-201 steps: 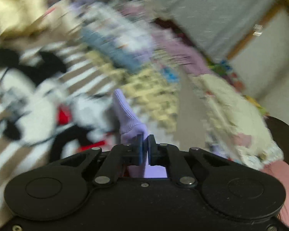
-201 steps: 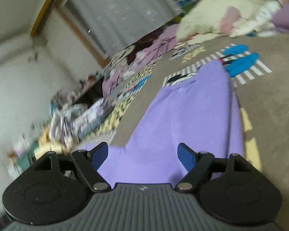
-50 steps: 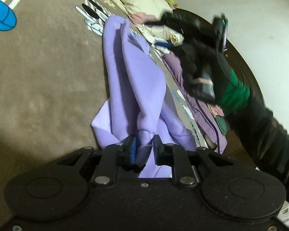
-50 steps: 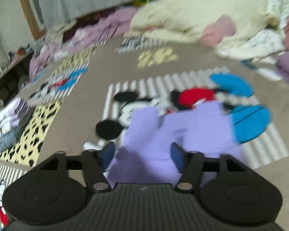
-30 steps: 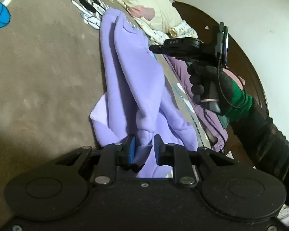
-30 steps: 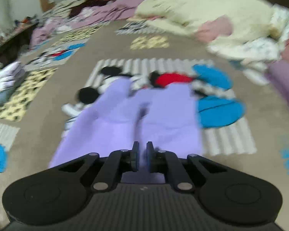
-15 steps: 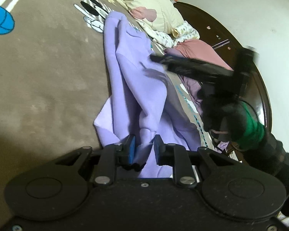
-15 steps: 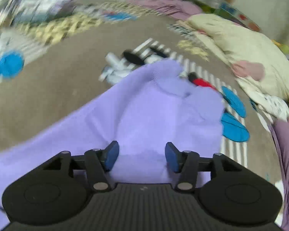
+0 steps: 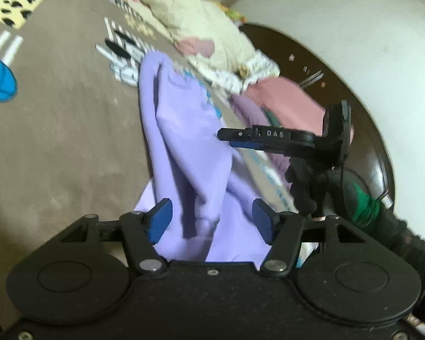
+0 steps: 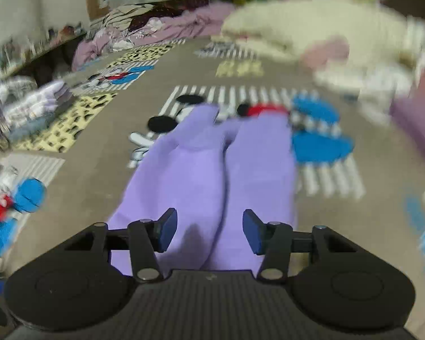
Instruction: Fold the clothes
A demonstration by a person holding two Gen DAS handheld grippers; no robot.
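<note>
Both grippers have fingers apart, nothing pinched. Left gripper jaws opening, blue fingers spread about midway; a bunched ridge of the purple garment sits between them, pads not pressing it. Right gripper fingers medium-wide over the purple garment, not gripping. Garment lies lengthwise on the brown cartoon-print bedspread. Cream blanket and pink clothes heaped beyond. Right gripper also seen side-on in the left view, gloved hand holding it, beside the garment edge.
</note>
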